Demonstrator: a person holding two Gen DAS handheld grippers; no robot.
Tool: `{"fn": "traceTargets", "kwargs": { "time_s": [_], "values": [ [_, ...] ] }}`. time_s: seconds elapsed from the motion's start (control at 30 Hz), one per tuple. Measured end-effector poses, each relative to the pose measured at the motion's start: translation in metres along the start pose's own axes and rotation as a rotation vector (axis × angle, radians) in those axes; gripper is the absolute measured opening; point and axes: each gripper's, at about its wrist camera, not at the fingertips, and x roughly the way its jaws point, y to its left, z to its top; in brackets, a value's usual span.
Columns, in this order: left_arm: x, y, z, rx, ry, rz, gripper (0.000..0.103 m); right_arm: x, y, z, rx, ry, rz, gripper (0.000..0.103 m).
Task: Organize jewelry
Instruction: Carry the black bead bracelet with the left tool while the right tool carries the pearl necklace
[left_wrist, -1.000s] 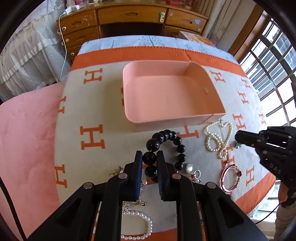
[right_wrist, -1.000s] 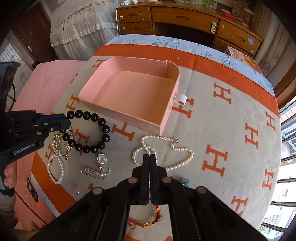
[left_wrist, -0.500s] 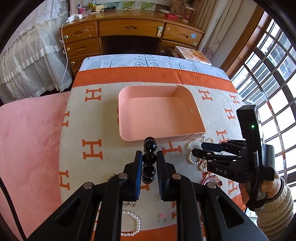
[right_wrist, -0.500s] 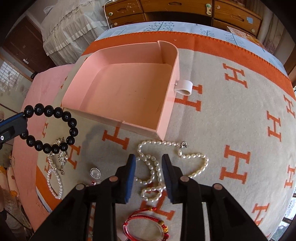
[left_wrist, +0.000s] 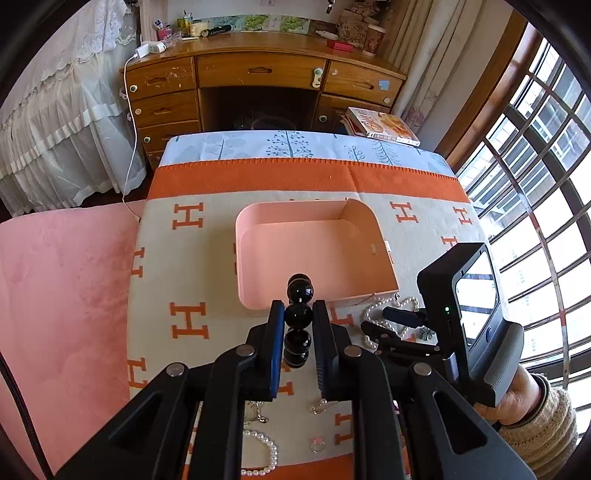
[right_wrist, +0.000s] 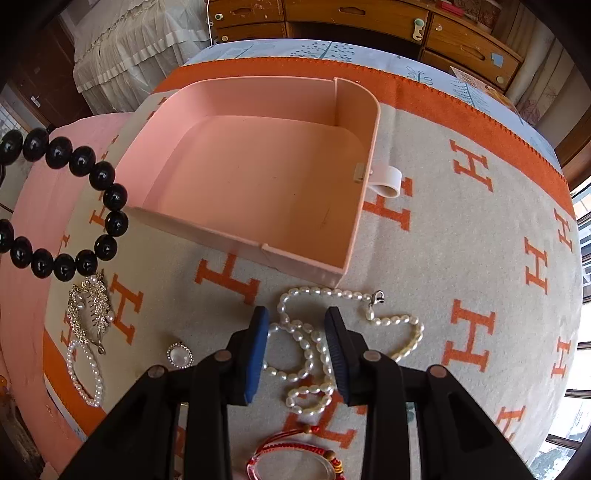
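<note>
The left gripper (left_wrist: 298, 317) pinches a bracelet of large glossy black beads (left_wrist: 297, 317) between its two black fingers, and the strand is lifted clear of the cloth, hanging as a loop in the air just short of the near wall of the shallow pink rectangular tray (left_wrist: 258, 308). From the right wrist view that same bead loop (right_wrist: 92, 206) floats at the tray's left corner.

The right gripper (right_wrist: 297, 350) has its fingers spread apart, one on either side of a tangled white pearl necklace with a small metal clasp (right_wrist: 314, 354) that lies on the cream blanket patterned with orange H letters (right_wrist: 461, 258), just in front of the tray's open corner (right_wrist: 343, 266); whether the pads touch the pearls cannot be told.

Farther out on the blanket lie a red cord bracelet (right_wrist: 295, 450), a round white-stone ring (right_wrist: 180, 355), a gold leaf-shaped brooch (right_wrist: 90, 306) and a small pearl bracelet (right_wrist: 86, 373). Beyond the blanket stands a wooden desk with drawers (left_wrist: 258, 74).
</note>
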Motion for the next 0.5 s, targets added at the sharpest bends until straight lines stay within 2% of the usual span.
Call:
{"fn": "traceTargets", "kwargs": {
  "time_s": [0.03,0.07,0.1,0.27,0.37,0.43,0.5],
  "values": [
    [0.000,0.000,0.001,-0.001,0.000,-0.002,0.013,0.000,0.002,0.000,-0.008,0.002,-0.012,0.029],
    [0.000,0.000,0.002,-0.003,0.001,-0.003,0.013,0.000,0.003,-0.001,-0.019,0.001,-0.037,0.019],
    [0.000,0.000,0.003,-0.005,0.003,-0.003,0.013,0.000,0.004,-0.002,-0.029,0.001,-0.046,0.016],
    [0.002,0.003,0.004,-0.012,0.010,0.004,0.013,-0.002,0.002,-0.005,-0.027,0.007,-0.007,0.012],
    [0.002,0.006,0.003,-0.019,0.014,0.009,0.013,-0.004,-0.005,-0.007,0.003,0.006,0.042,0.010],
    [0.001,0.008,0.003,-0.022,0.012,0.012,0.013,-0.008,-0.010,-0.009,0.021,-0.007,0.082,0.004],
    [0.000,0.008,0.003,-0.023,0.007,0.014,0.013,-0.016,-0.014,-0.010,0.042,-0.019,0.109,0.004]
  ]
}}
